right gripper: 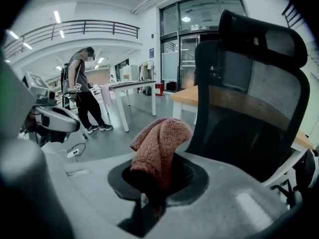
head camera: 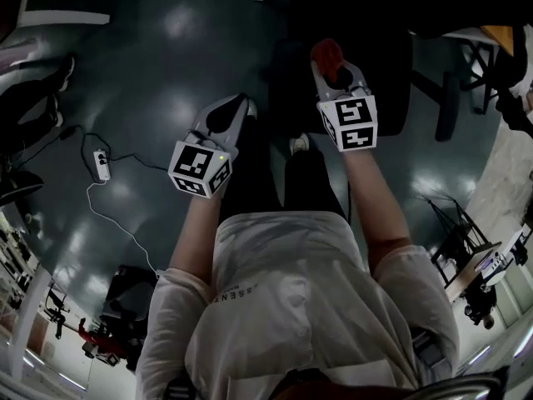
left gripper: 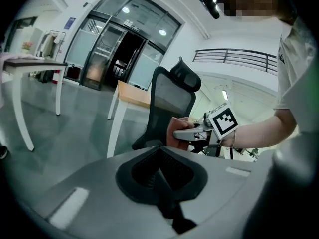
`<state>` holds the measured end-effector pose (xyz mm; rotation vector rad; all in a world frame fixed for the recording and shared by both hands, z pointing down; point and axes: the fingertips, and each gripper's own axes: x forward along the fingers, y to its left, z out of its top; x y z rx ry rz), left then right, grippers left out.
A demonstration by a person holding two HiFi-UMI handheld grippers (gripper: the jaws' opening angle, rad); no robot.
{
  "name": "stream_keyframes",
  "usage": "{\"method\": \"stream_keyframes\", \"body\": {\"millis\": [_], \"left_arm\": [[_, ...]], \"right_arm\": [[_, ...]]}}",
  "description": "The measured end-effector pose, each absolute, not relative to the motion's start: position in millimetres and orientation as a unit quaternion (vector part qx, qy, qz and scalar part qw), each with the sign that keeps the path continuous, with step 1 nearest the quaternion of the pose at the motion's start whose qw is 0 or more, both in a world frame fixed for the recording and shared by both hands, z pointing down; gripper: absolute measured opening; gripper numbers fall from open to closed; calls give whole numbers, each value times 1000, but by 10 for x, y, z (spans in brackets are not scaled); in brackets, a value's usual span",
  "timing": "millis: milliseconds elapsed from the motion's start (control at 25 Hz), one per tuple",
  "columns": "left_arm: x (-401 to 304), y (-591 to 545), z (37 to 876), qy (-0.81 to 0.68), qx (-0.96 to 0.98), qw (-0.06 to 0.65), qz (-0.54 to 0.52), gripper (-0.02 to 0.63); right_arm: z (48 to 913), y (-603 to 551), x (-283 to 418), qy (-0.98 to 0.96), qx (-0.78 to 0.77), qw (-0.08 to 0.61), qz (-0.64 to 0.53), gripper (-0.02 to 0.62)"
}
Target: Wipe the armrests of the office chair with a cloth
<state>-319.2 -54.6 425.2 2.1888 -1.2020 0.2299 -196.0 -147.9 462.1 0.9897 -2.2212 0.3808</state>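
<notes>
- The head view is very dark. The office chair [head camera: 379,73] ahead of my right gripper [head camera: 336,63] is little more than a black shape, and I cannot pick out its armrests there.
- In the right gripper view the office chair [right gripper: 249,98] rises up and to the right of the jaws, showing its mesh back and headrest. The seat and armrests are cut off behind the gripper's own body, so I cannot tell how near the cloth is to an armrest.
- My right gripper [right gripper: 149,203] is clamped on the cloth [right gripper: 160,141], a reddish-brown knitted one. The pinched end is lost in the dark between the jaws. The rest bunches up above them and flops over.
- In the head view the cloth [head camera: 326,53] is a red lump at that gripper's tip, over the dark chair.
- My left gripper [left gripper: 167,198] has its jaws together with nothing between them. It sits to the left of the right gripper and a little further back, over the glossy floor [head camera: 166,65].
- From the left gripper view, the cloth [left gripper: 175,142] hangs at the right gripper's tip, in front of the chair's lower back.
- A power strip [head camera: 102,165] with a white cable lies on the floor, well to the left of my left gripper.
- A person [right gripper: 82,88] stands far off, beyond and to the left of my right gripper.
</notes>
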Motion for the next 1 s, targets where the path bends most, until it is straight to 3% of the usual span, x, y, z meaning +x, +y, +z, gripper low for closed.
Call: {"method": "stream_keyframes", "body": {"millis": [400,1000], "left_arm": [[-3123,-714,4791,-371,845,373,95,17],[-3149,-335,4849,-384,829,396,89,17]], "right_arm": [[4977,-1717,-2476,-839,360,393,111,51],[5019,-1296,-2791,-852,302,411,112,51]]}}
